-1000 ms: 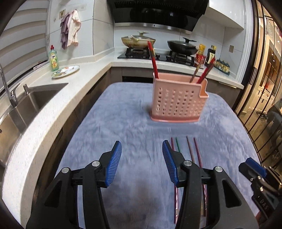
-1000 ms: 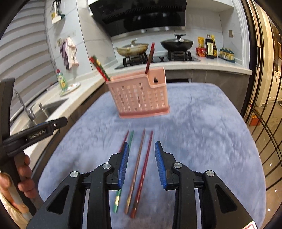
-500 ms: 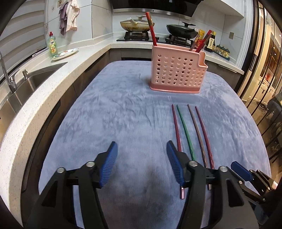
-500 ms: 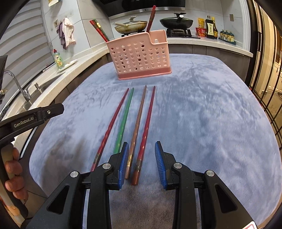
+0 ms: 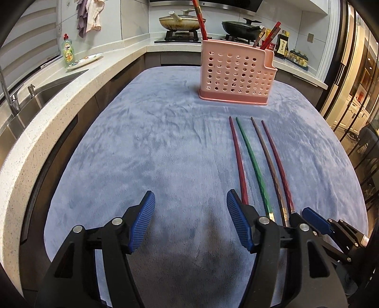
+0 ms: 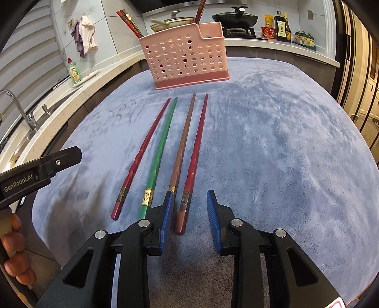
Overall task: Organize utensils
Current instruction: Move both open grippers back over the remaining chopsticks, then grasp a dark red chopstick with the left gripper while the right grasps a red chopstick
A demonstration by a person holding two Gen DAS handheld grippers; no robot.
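Several chopsticks lie side by side on the blue-grey cloth: a red one (image 6: 142, 151), a green one (image 6: 160, 151), a brown one (image 6: 183, 144) and a dark red one (image 6: 196, 147). A pink perforated utensil holder (image 6: 187, 56) stands behind them with a few chopsticks upright in it; it also shows in the left wrist view (image 5: 236, 73). My right gripper (image 6: 188, 208) is open, its jaws either side of the thick end of the dark red chopstick. My left gripper (image 5: 190, 210) is open and empty over bare cloth, left of the chopsticks (image 5: 258, 163).
The cloth (image 5: 154, 142) covers a table beside a stone counter with a sink (image 5: 35, 94), a soap bottle (image 5: 68, 51) and a plate. A stove with pans (image 5: 180, 22) and sauce bottles sit at the back. The left gripper's body (image 6: 40, 170) is at the left of the right wrist view.
Both grippers have dropped lower and drawn back toward the near ends of the chopsticks. The right gripper's jaws now straddle the dark red chopstick's end. Both stayed open.
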